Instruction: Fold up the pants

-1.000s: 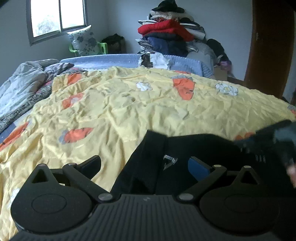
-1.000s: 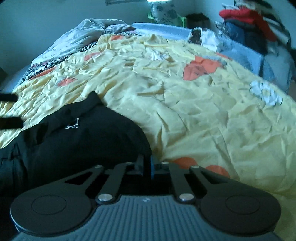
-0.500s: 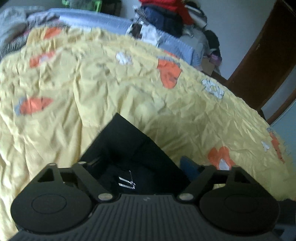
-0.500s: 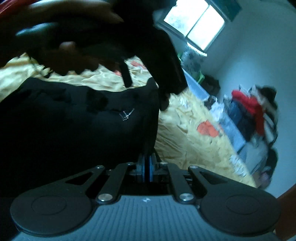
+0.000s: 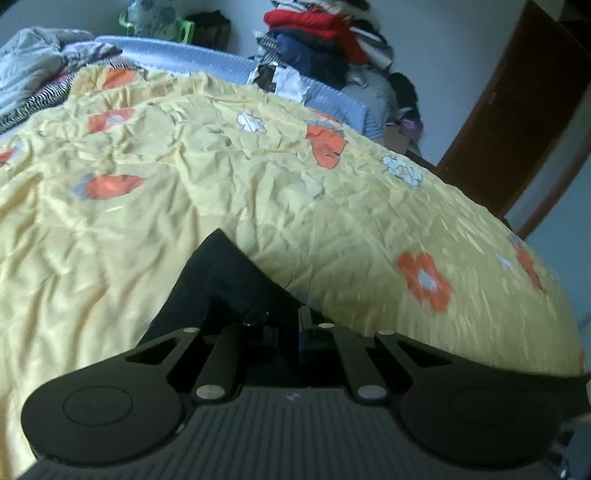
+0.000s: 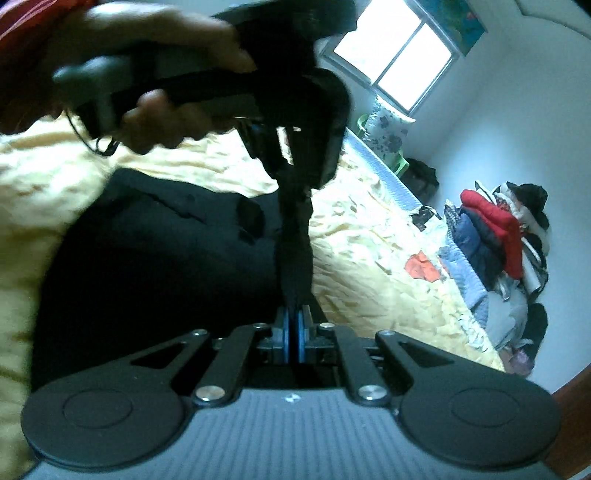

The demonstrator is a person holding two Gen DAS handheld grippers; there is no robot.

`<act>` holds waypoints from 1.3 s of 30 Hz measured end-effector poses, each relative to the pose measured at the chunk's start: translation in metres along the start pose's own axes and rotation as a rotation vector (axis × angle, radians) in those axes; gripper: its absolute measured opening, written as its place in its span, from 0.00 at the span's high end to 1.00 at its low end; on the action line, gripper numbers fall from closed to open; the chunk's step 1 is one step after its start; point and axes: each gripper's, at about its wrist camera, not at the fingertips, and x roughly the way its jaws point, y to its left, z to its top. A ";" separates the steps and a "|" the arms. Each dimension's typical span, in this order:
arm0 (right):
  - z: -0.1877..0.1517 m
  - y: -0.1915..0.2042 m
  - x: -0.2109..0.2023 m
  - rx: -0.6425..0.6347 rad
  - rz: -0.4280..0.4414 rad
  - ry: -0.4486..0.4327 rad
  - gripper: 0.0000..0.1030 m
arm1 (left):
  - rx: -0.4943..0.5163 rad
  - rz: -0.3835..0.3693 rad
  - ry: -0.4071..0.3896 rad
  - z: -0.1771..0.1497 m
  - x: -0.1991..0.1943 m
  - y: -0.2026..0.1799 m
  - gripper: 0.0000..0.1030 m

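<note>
Right wrist view — pants [image 6: 155, 258] pinched between right tongs [image 6: 293, 332].

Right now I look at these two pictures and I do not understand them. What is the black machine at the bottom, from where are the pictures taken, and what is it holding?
There is no robot here. A person holds one hand tool in each hand, and each tool has two fingers that pinch and a small camera looking forward along them. The black shape at the bottom of each picture is the tool itself.

In the left camera's picture, the left gripper is shut on the black pants, which lie on a yellow bedsheet with orange flowers.

In the right camera's picture, the right gripper is also shut on the pants. Above, you see the person's hand holding the other tool.

Behind the bed is a clothes pile by the wall.
</note>
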 end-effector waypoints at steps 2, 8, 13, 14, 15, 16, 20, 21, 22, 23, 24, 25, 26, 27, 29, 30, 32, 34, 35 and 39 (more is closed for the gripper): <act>0.002 0.012 -0.014 0.016 0.017 -0.008 0.95 | -0.002 -0.004 -0.001 -0.018 -0.017 0.009 0.91; 0.001 0.067 -0.040 0.006 0.065 0.001 0.95 | 0.003 0.041 0.007 -0.071 -0.050 0.028 0.91; -0.005 0.097 -0.049 0.052 0.096 0.017 0.95 | 0.014 0.083 0.012 -0.099 -0.059 0.037 0.91; -0.005 0.102 -0.050 0.055 0.094 0.022 0.95 | 0.014 0.089 0.018 -0.101 -0.057 0.038 0.91; -0.005 0.104 -0.048 0.061 0.095 0.028 0.95 | 0.009 0.096 0.020 -0.104 -0.057 0.040 0.91; -0.006 0.111 -0.052 0.068 0.096 0.031 0.95 | 0.012 0.105 0.015 -0.105 -0.057 0.040 0.91; -0.011 0.122 -0.049 0.089 0.097 0.043 0.95 | 0.058 0.157 -0.003 -0.116 -0.053 0.037 0.88; -0.013 0.124 -0.048 0.092 0.093 0.048 0.95 | 0.076 0.173 -0.006 -0.119 -0.051 0.035 0.87; -0.014 0.127 -0.047 0.095 0.087 0.051 0.95 | 0.090 0.187 -0.016 -0.121 -0.050 0.033 0.87; -0.014 0.128 -0.047 0.101 0.079 0.049 0.95 | 0.106 0.204 -0.031 -0.123 -0.049 0.030 0.86; -0.015 0.130 -0.045 0.114 0.072 0.050 0.93 | 0.130 0.225 -0.045 -0.126 -0.048 0.027 0.83; -0.016 0.131 -0.043 0.129 0.073 0.057 0.92 | 0.151 0.245 -0.053 -0.128 -0.045 0.023 0.82; -0.017 0.133 -0.042 0.134 0.059 0.056 0.91 | 0.169 0.263 -0.058 -0.131 -0.043 0.020 0.81; -0.017 0.135 -0.044 0.132 0.034 0.045 0.88 | 0.182 0.274 -0.068 -0.133 -0.043 0.018 0.79; -0.016 0.142 -0.049 0.119 -0.024 0.051 0.76 | 0.213 0.299 -0.085 -0.135 -0.046 0.013 0.74; -0.016 0.145 -0.056 0.107 -0.064 0.048 0.60 | 0.223 0.310 -0.087 -0.136 -0.048 0.012 0.62; -0.020 0.142 -0.078 0.122 -0.112 0.014 0.46 | 0.231 0.362 -0.104 -0.138 -0.053 0.013 0.44; -0.029 0.131 -0.104 0.193 -0.153 0.001 0.46 | 0.246 0.427 -0.127 -0.141 -0.060 0.015 0.35; -0.038 0.124 -0.117 0.238 -0.181 0.002 0.46 | 0.253 0.442 -0.134 -0.142 -0.063 0.015 0.35; -0.088 0.084 -0.165 0.414 -0.348 0.071 0.47 | 0.261 0.413 -0.136 -0.143 -0.079 0.008 0.35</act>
